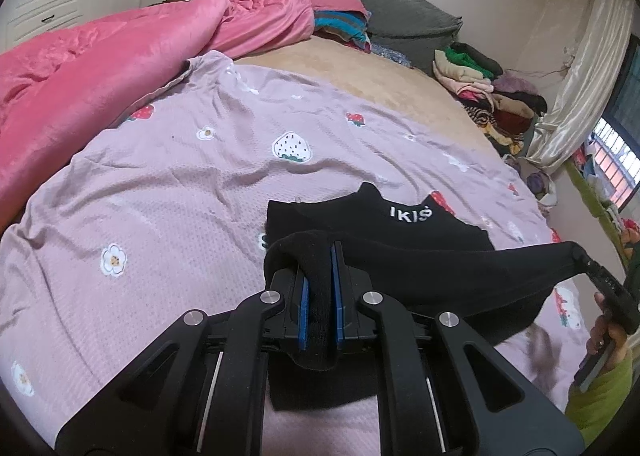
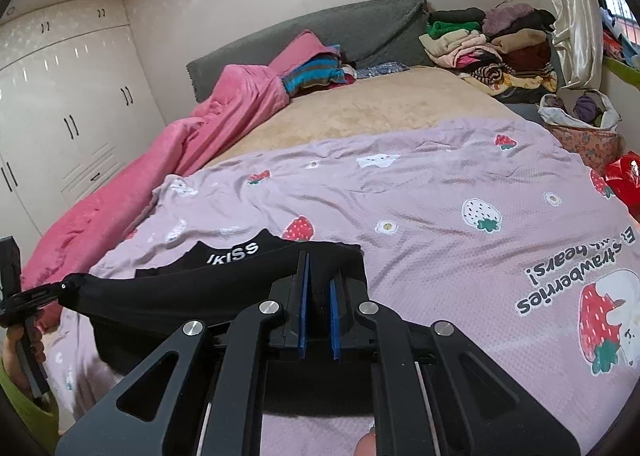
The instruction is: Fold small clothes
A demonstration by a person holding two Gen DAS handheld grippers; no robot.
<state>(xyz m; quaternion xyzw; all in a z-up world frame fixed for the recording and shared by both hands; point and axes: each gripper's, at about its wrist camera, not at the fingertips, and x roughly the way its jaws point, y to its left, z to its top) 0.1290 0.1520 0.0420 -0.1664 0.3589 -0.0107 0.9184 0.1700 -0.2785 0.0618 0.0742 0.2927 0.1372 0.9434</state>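
The black garment hung stretched between the two grippers, its long axis running side to side across the bed. The left gripper had its jaws clamped on one end of the near edge, the right gripper on the other, so neither hand was nearer. The far part, with white lettering, already lay on the lilac sheet. The next move was probably to carry the held edge forward over it. Open sheet lay ahead; the pink blanket bounded the left side.
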